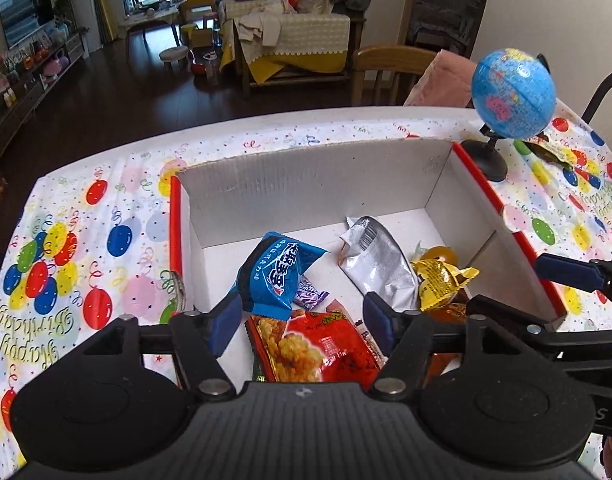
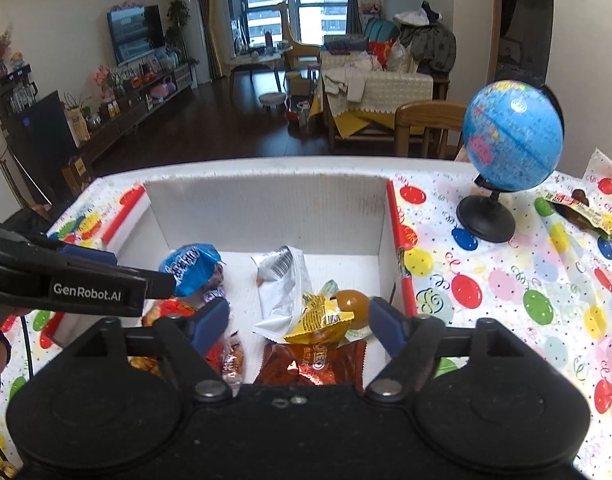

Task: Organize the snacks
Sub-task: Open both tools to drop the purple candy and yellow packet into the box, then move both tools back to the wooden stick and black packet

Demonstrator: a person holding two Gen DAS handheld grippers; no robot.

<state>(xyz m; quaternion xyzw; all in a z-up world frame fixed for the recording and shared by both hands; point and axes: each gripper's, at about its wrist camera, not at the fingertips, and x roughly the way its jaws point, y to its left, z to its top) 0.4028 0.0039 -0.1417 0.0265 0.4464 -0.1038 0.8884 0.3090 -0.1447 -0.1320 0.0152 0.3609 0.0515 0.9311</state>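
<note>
A white cardboard box (image 1: 306,184) with red edges holds several snacks: a blue packet (image 1: 277,276), a silver packet (image 1: 382,256), a yellow packet (image 1: 442,284), a red packet (image 1: 318,348) and a small purple candy (image 1: 310,294). My left gripper (image 1: 301,314) hangs open above the red and blue packets, its pads pressing on nothing. In the right wrist view the box (image 2: 265,208) also shows a brown packet (image 2: 314,360) and an orange jelly cup (image 2: 354,304). My right gripper (image 2: 299,322) stands open over the yellow packet (image 2: 322,316), holding nothing.
A blue globe (image 2: 514,136) on a black stand sits on the balloon-print tablecloth (image 2: 486,280) right of the box. A dark wrapper (image 2: 582,212) lies beyond it. A wooden chair (image 2: 426,120) stands behind the table's far edge.
</note>
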